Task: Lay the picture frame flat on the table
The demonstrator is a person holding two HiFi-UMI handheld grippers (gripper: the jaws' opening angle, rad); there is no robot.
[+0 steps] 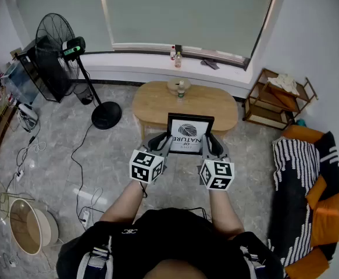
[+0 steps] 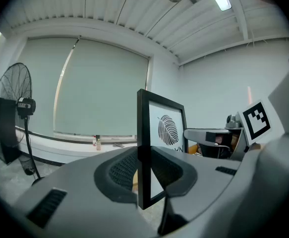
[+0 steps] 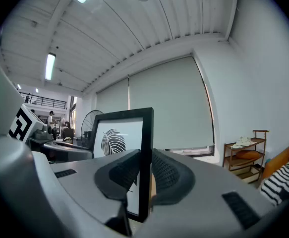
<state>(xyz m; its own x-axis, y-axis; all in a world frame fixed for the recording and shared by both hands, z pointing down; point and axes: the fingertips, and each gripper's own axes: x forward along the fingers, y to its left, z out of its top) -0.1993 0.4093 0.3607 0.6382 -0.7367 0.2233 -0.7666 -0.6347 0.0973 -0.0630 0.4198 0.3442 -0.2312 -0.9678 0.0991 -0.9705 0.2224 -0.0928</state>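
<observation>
A black picture frame (image 1: 189,134) with a leaf print is held upright in the air, in front of the oval wooden table (image 1: 152,104). My left gripper (image 1: 160,145) is shut on the frame's left edge (image 2: 143,152). On the opposite side, my right gripper (image 1: 210,146) is shut on its right edge (image 3: 145,157). The print (image 2: 169,129) faces me. In each gripper view the frame stands between the ribbed pads, and the other gripper shows beyond it.
A small bowl and bottle (image 1: 180,86) stand at the table's far edge. A standing fan (image 1: 60,44) is to the left, a wooden shelf (image 1: 277,99) and a striped sofa (image 1: 307,182) to the right. Cables (image 1: 29,150) trail over the floor.
</observation>
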